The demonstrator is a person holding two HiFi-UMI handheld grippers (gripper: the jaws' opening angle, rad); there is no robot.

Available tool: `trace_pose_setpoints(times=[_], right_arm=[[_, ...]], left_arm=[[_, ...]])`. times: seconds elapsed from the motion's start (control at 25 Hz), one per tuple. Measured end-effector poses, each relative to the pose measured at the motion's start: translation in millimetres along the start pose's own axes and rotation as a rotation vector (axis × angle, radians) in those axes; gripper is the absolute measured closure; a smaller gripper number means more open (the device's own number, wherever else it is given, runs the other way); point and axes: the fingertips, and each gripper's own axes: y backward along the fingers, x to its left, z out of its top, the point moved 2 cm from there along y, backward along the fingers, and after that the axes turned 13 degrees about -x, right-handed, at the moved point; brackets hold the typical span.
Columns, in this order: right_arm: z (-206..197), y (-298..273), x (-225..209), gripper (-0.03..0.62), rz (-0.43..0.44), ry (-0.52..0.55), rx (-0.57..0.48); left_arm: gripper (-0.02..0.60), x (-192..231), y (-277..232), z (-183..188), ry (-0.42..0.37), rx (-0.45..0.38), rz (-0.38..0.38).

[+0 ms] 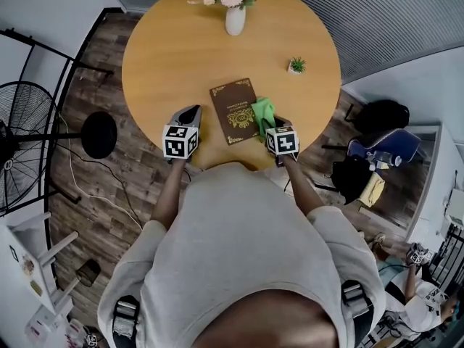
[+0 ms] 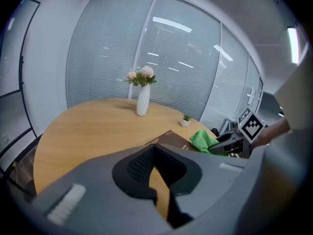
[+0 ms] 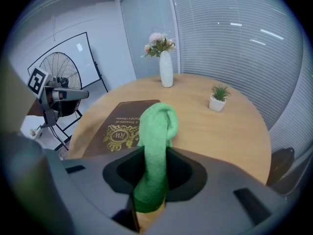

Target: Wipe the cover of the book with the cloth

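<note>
Pinching the cloth (image 3: pixel 155 131), right gripper (image 1: pixel 268 124) should next drag it over the book (image 1: pixel 233 112) beside its fingers; left gripper (image 1: pixel 190 114) narrow, empty.

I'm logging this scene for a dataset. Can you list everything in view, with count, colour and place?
round wooden table: one, light brown, in front of the person
hardcover book with gold ornament: one, dark brown, flat on the table near the person's edge
microfibre cloth: one, green, at the book's right edge
ceramic vase of flowers: one, white with pink blooms, far side of the table
small potted plant: one, green in a white pot, right part of the table
standing fan: one, black, on the floor at left
left gripper: one, grey, left of the book, fingers together on nothing
right gripper: one, grey, right of the book, fingers shut on the cloth
</note>
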Motion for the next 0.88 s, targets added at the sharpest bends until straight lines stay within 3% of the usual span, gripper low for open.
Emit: trace_pose_setpoints(times=[0.44,0.88], right_arm=[[9.8,2.5,-29.3,0.475,-0.117,0.001,-0.039],[62.0,0.4,-20.3,0.476,-0.085,0.039,-0.183]], left_arm=[[0.572,7.6,2.5,10.9,-0.014,-0.023,0.015],[0.572,19.5,8.5,26.2,-0.019,-0.058,0.053]])
